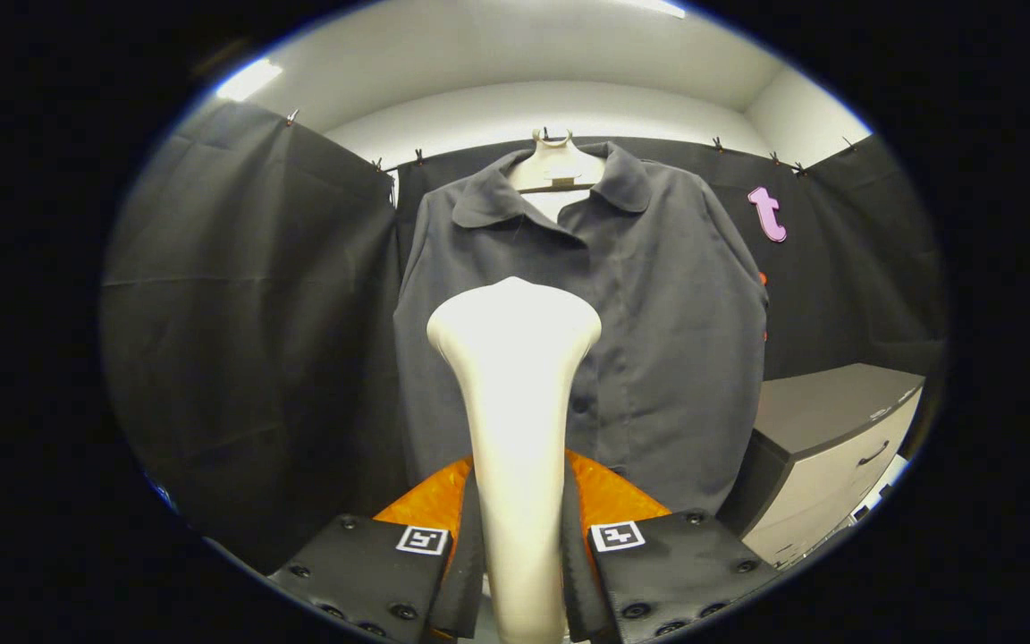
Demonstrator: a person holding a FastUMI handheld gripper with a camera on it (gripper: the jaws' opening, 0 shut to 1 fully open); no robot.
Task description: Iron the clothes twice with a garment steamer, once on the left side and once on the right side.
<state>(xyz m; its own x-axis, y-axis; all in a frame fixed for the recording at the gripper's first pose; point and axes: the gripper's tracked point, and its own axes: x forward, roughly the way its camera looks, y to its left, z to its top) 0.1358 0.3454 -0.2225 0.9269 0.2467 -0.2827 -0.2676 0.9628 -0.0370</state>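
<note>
Cream plastic garment steamer (515, 394) upright, clamped between both fingers of gripper (522, 546), head just before dark grey collared shirt (658, 322). Shirt on pale hanger form (555, 165) against black cloth wall (247, 322), white ceiling above. Grey drawer cabinet (837, 447) near right. Steamer's base cut off; shirt's lower middle hidden behind steamer.
</note>
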